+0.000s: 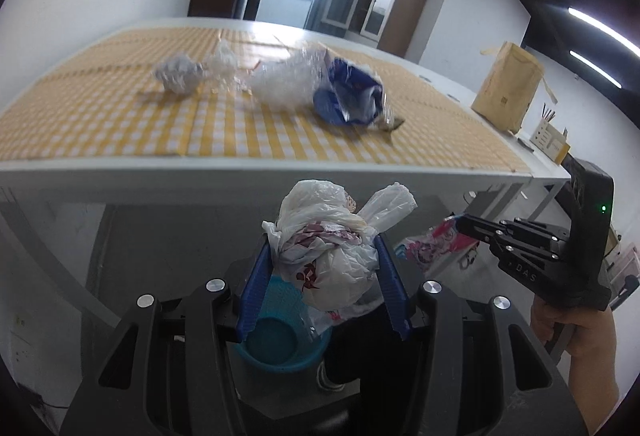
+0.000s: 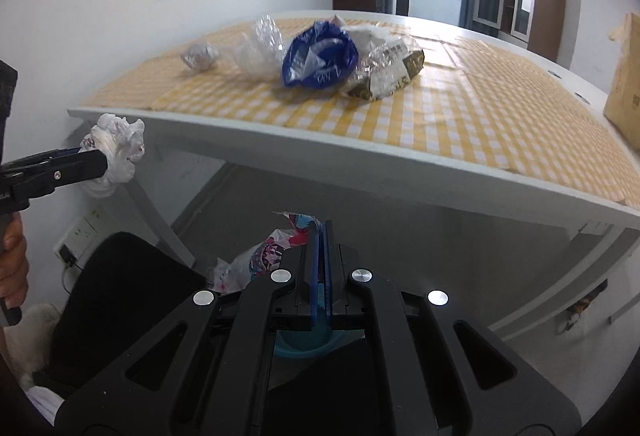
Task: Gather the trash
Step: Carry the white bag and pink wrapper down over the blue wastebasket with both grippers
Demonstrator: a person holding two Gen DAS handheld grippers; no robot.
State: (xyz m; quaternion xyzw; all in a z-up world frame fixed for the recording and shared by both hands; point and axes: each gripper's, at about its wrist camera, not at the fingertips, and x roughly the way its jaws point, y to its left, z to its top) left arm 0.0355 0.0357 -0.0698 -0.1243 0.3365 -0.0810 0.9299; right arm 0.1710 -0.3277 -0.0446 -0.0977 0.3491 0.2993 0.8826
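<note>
Right now both tongs are loaded and hang below the counter's [image 1: 280, 167] front edge, above a teal basket [image 1: 280, 348] that shows under the fingers. The left tongs [image 1: 326, 264] grip a crumpled white plastic bag [image 1: 332, 248] with red print; the blue pads stand fairly wide apart because the wad is bulky, and loose handles stick up past the fingertips. The right tongs [image 2: 319, 236] are clamped nearly flat on a thin pink and blue printed wrapper [image 2: 276, 248], which trails off to the left of the fingers.

Several things could go wrong from here. The white bag is springy and held only by its sides, so it may puff out and slip, or cling to a ribbed pad on release and fail to drop. The basket mouth looks small beneath the left tongs, and part of the bag hangs beyond its rim, so a release from here could land it on the floor. The wrapper is light; it may flutter sideways and miss. Both tongs are near each other, so crowding over the basket risks a knock.

Ahead of the tongs, on the yellow checked cloth, remain a paper ball [image 1: 178, 73], clear film [image 1: 276, 75], a blue bag [image 2: 318, 55] and a printed packet [image 2: 392, 73].
</note>
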